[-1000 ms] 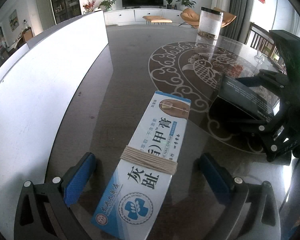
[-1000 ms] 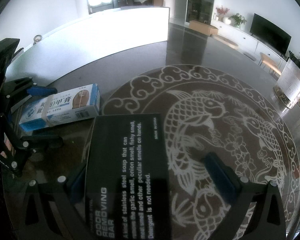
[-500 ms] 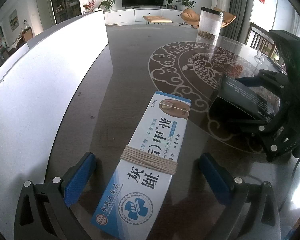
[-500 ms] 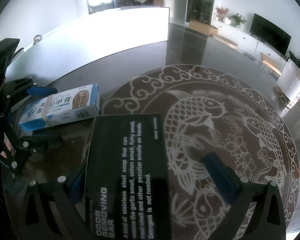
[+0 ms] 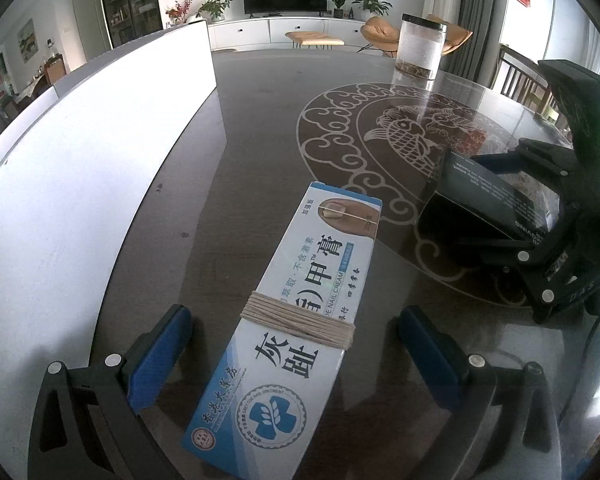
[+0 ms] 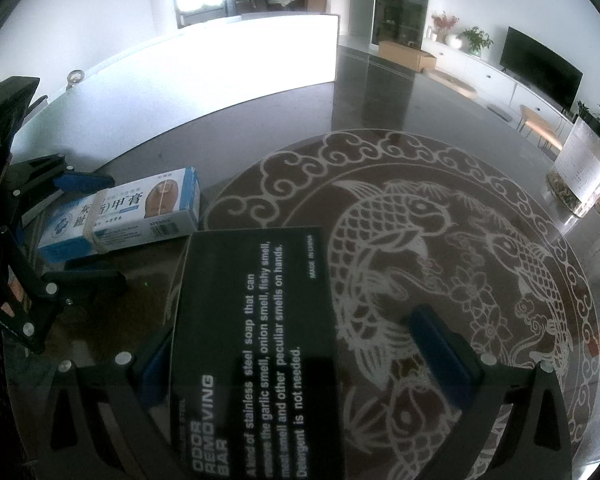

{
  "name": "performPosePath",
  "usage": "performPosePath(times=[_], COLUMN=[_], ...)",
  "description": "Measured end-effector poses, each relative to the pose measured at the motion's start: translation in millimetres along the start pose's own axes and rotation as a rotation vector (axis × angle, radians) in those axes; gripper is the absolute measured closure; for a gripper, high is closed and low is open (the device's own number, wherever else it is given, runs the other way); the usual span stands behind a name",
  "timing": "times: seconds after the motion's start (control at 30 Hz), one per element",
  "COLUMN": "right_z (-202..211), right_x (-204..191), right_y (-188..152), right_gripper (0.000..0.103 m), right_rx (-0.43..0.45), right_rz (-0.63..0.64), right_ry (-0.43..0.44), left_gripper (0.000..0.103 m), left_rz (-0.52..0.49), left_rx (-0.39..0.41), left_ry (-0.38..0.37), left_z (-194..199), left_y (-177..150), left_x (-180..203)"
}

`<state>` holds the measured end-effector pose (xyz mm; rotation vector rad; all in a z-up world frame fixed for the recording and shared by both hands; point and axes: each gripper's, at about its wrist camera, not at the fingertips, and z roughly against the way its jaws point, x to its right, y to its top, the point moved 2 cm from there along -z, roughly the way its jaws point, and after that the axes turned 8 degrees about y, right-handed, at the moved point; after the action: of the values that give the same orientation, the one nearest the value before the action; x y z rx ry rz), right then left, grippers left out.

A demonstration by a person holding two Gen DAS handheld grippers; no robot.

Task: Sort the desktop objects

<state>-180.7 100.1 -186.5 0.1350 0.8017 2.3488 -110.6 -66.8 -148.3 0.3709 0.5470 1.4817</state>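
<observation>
A white and blue nail cream box (image 5: 296, 320) with twine wound round its middle lies on the dark table between the wide-apart blue pads of my left gripper (image 5: 296, 352), which is open. It also shows in the right wrist view (image 6: 124, 216). A black odor removing bar box (image 6: 256, 344) lies between the pads of my right gripper (image 6: 300, 356), which is open; the box sits against the left pad, clear of the right pad. The right gripper (image 5: 556, 240) and the black box (image 5: 496, 196) show at the right of the left wrist view.
A clear jar with a dark lid (image 5: 420, 48) stands at the table's far side, also in the right wrist view (image 6: 584, 168). A long white panel (image 5: 80, 168) runs along the table's left side. The round fish pattern (image 6: 440, 256) covers the table's middle.
</observation>
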Motion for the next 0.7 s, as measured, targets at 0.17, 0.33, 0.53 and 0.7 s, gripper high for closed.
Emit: performPosePath(times=[0.17,0.33,0.53,0.7], right_z=[1,0,-5,-12], right_x=[0,0,0,0], right_y=[0,0,0,0], right_gripper=[0.0,0.0,0.0,0.0], right_rx=[0.0,0.0,0.0,0.0], right_rz=[0.0,0.0,0.0,0.0], right_ry=[0.0,0.0,0.0,0.0], left_gripper=[0.0,0.0,0.0,0.0], left_rz=[0.0,0.0,0.0,0.0], left_rx=[0.0,0.0,0.0,0.001], left_ry=[-0.001,0.0,-0.001,-0.003], left_z=[0,0,0,0], left_y=[0,0,0,0], left_x=[0,0,1,1])
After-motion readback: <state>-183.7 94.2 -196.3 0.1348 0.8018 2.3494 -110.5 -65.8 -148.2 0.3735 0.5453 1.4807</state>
